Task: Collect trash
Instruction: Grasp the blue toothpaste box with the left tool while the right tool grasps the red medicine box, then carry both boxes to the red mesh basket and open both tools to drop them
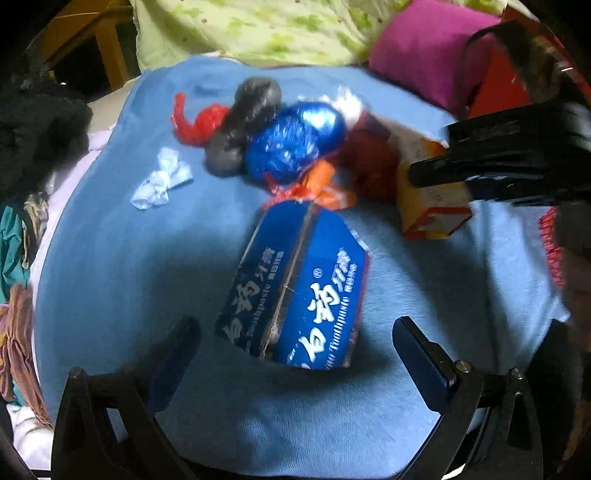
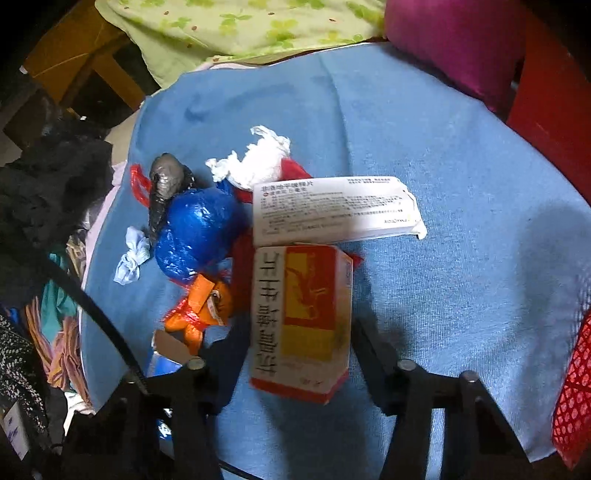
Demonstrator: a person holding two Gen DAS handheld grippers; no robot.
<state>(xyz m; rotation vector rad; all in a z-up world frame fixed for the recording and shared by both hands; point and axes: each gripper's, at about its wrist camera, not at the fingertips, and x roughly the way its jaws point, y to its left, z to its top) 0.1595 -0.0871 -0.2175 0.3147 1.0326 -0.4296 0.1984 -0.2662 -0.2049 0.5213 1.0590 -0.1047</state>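
A: What is lying under everything?
B: A blue cloth is covering the surface, with a green floral sheet and a magenta cushion sitting at the far edge.

A: And the trash?
B: A blue toothpaste box is lying nearest the left gripper, whose fingers are standing wide apart on either side of it, gripping nothing. A red-and-yellow carton is sitting between the spread fingers of the right gripper; I cannot tell whether they are touching it. Just beyond it a white medicine box is resting.

A: Smaller bits?
B: A blue plastic bag, a grey bag, an orange wrapper, white tissue and a pale paper scrap are clustering to the left.
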